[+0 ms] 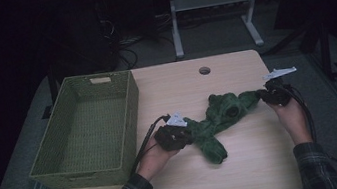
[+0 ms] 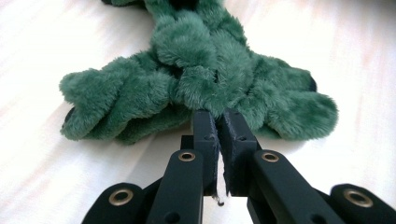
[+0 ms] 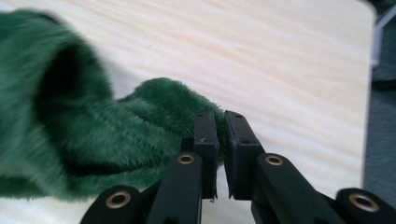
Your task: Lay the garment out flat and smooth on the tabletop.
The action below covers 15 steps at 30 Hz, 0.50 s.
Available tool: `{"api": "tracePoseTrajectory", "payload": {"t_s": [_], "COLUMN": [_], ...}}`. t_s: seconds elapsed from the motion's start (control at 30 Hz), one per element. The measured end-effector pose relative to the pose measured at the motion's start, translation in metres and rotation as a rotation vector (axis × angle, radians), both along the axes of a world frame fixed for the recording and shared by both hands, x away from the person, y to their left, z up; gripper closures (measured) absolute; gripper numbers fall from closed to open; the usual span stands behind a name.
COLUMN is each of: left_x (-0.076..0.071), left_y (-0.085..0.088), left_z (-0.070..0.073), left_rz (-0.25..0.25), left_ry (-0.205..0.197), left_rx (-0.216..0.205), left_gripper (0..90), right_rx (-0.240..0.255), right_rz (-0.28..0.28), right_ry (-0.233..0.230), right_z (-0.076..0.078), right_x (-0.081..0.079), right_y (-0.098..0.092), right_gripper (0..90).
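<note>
From the high view, I see the green fuzzy garment [image 1: 216, 120] stretched across the middle of the table [image 1: 249, 173]. My left gripper [image 1: 187, 131] pinches its end at about eight o'clock and my right gripper [image 1: 260, 95] pinches the end at two o'clock. A green basket [image 1: 131, 130] sits at the table's nine o'clock side.

In the left gripper view, my jaws are clamped narrow on a fold of the garment [image 2: 205, 79].

In the right gripper view, my jaws are nearly closed, gripping the garment's tip [image 3: 168, 100].

A light wooden table [image 1: 247, 163] held a green basket [image 1: 88, 131] (woven) and a fuzzy green cloth [image 1: 215, 118].
</note>
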<state>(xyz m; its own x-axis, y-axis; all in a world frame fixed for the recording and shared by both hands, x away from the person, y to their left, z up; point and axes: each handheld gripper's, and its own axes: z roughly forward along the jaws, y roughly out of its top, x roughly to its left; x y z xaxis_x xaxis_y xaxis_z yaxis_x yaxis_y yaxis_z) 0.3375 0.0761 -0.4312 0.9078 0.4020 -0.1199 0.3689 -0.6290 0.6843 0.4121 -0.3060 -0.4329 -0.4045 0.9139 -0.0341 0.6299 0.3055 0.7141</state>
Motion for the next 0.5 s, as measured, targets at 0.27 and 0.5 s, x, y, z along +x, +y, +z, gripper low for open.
{"api": "tracePoseTrajectory", "payload": {"t_s": [0.27,0.5], "left_x": [-0.024,-0.028], "left_y": [-0.013,-0.025], "left_z": [-0.005,-0.026], "left_rz": [-0.065,-0.083], "left_ry": [0.037,0.035], "left_rx": [-0.040,0.042], "left_gripper": [85.6,75.4], "right_rx": [-0.070,-0.094], "right_rz": [-0.057,-0.058], "right_ry": [-0.003,0.033], "right_z": [0.005,-0.009], "right_x": [0.016,0.026], "right_y": [0.006,0.013], "right_gripper": [85.6,79.7]}}
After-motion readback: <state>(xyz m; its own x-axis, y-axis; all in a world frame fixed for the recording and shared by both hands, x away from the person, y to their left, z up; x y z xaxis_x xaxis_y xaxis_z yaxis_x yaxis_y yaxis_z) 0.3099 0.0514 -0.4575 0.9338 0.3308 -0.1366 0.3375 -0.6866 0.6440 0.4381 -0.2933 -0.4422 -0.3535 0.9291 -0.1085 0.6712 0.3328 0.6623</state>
